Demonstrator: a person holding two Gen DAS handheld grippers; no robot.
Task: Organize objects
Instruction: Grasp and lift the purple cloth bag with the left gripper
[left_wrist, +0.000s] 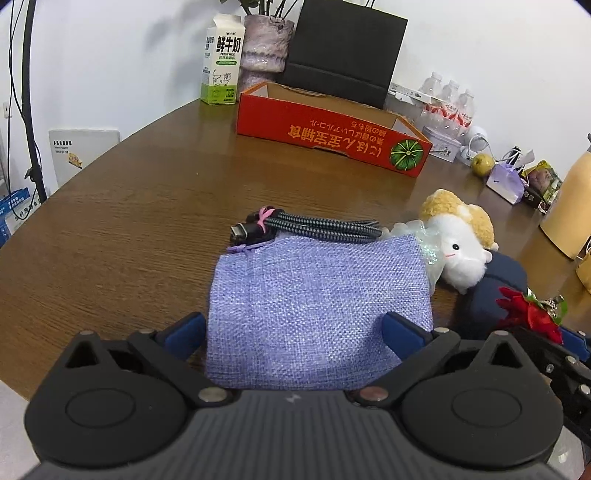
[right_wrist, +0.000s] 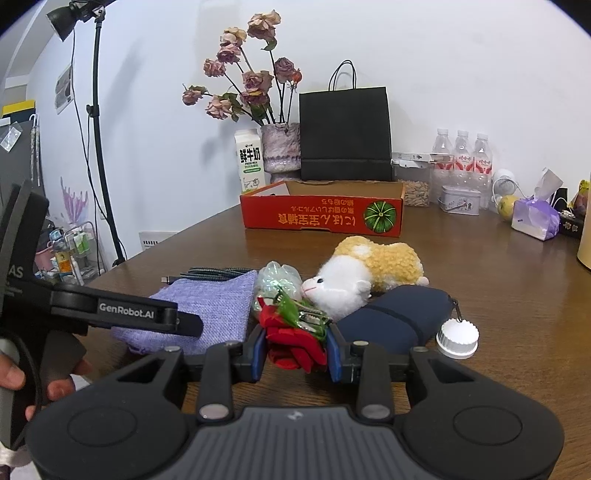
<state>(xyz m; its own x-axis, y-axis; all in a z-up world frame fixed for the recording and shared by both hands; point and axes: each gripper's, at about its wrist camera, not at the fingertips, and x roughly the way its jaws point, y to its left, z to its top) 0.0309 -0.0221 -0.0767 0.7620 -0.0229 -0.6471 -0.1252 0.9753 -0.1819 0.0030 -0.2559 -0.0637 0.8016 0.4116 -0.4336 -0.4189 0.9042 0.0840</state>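
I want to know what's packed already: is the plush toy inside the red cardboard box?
No, the plush toy lies on the table in front of the red cardboard box.

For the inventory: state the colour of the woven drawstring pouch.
Lavender purple woven drawstring pouch; left wrist view shows it best.

Both fisheye views look forward and slightly down from low over the brown wooden desk, close to the clutter. The left wrist view faces the lilac woven pouch at lower centre; the right wrist view has it at left. Both share the red cardboard tray farther back.
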